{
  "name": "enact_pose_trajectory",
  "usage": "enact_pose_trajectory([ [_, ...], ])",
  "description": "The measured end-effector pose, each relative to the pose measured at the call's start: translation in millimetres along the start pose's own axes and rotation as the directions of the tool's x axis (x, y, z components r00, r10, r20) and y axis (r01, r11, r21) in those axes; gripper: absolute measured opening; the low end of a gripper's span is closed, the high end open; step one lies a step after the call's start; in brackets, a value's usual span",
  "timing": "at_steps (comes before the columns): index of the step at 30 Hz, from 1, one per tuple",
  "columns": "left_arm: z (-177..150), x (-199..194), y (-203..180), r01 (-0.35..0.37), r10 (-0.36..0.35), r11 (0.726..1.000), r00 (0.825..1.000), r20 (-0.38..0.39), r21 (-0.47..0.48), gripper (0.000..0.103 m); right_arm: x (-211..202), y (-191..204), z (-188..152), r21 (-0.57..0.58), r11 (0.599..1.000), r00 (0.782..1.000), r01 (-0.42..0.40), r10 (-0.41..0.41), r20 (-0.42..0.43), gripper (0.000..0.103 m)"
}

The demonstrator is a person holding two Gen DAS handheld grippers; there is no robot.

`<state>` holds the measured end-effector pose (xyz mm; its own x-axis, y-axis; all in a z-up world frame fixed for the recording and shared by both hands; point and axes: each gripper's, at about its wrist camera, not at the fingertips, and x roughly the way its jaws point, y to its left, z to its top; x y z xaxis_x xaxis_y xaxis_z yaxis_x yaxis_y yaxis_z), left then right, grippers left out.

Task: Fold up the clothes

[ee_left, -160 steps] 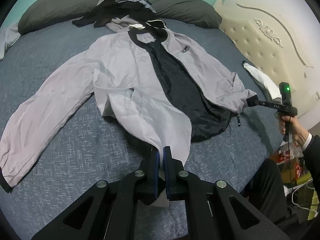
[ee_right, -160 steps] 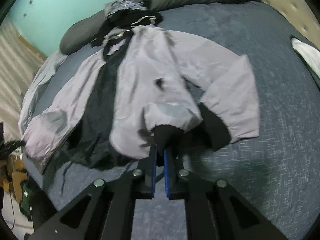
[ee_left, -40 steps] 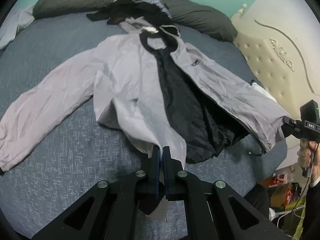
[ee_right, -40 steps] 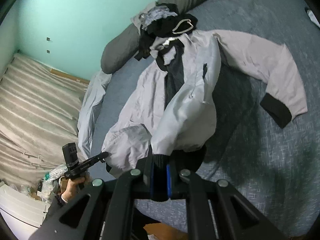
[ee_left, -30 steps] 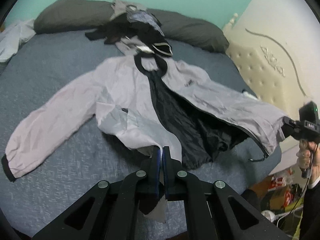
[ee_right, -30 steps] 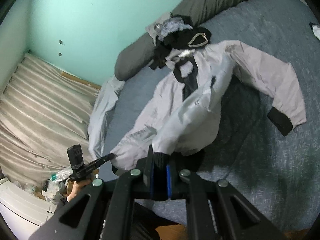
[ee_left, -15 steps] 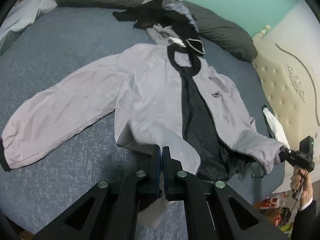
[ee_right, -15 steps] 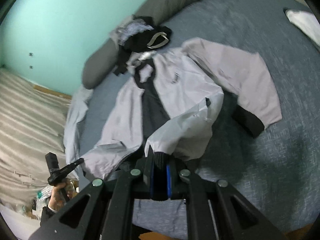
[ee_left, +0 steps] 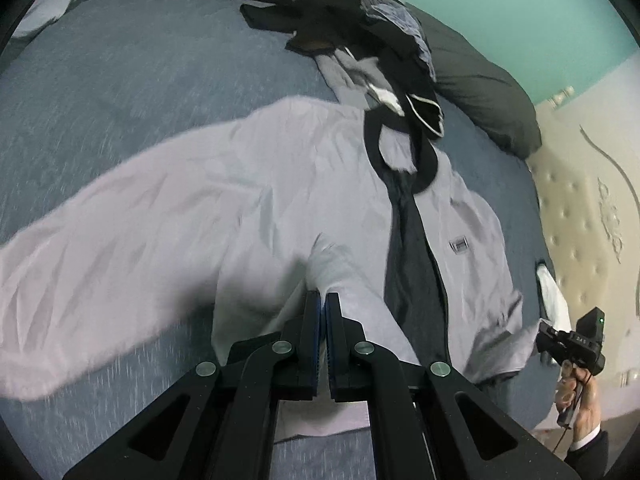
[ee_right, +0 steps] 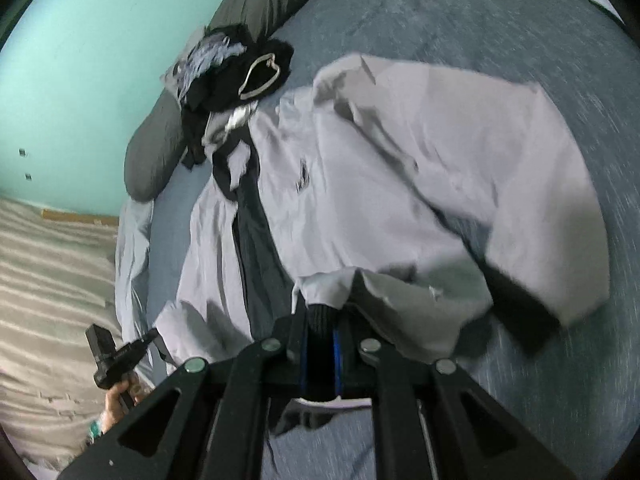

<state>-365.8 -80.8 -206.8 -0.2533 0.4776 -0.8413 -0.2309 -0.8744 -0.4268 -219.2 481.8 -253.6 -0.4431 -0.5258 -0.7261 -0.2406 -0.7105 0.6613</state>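
Blue-grey bedding [ee_left: 120, 80] is blurred in the left wrist view; the light grey zip-up jacket [ee_left: 248, 184] lies spread on it, its hem clamped in the left gripper [ee_left: 322, 300]. From the right wrist, the right gripper [ee_right: 319, 322] is seen clamped on the jacket's black ribbed hem band [ee_right: 320, 314], dark pillows [ee_right: 160, 140] behind.

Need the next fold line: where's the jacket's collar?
In the left wrist view, the collar lies upper centre, just below the clothes pile by the pillows.
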Motion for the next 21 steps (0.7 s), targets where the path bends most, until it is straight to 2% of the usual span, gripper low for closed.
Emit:
enact_pose_trajectory([
  [3,17.8,12.0,8.4,-0.028,0.028,0.999,1.000,0.009,-0.028,0.002,9.2,-1.5,26.9,0.021,1.000,0.999,0.009,-0.010,0.032,0.008],
  [6,26.9,29.0,22.0,-0.065,0.066,0.996,0.998,0.006,-0.065,0.003,19.0,-13.6,43.5,0.045,0.998,0.998,0.053,-0.055,0.045,0.008],
  [8,25.4,38.8,31.3,-0.075,0.075,0.993,0.997,-0.006,-0.091,0.003,28.0,-25.2,50.1,0.058,0.995,0.995,0.083,-0.086,0.043,0.008],
  [12,17.3,52.6,50.3,-0.080,0.078,0.988,0.997,-0.022,-0.135,0.006,37.1,-37.8,51.2,0.031,0.987,0.986,0.159,-0.160,0.036,0.015],
  [15,14.4,46.2,55.5,-0.053,0.054,0.988,0.999,0.003,-0.144,0.013,37.5,-46.0,50.6,0.004,0.979,0.978,0.204,-0.204,0.042,0.019],
  [21,12.9,26.1,53.0,-0.054,0.060,0.993,0.997,0.054,-0.108,0.014,19.5,-43.2,48.9,-0.062,0.972,0.972,0.227,-0.222,0.070,0.021],
])
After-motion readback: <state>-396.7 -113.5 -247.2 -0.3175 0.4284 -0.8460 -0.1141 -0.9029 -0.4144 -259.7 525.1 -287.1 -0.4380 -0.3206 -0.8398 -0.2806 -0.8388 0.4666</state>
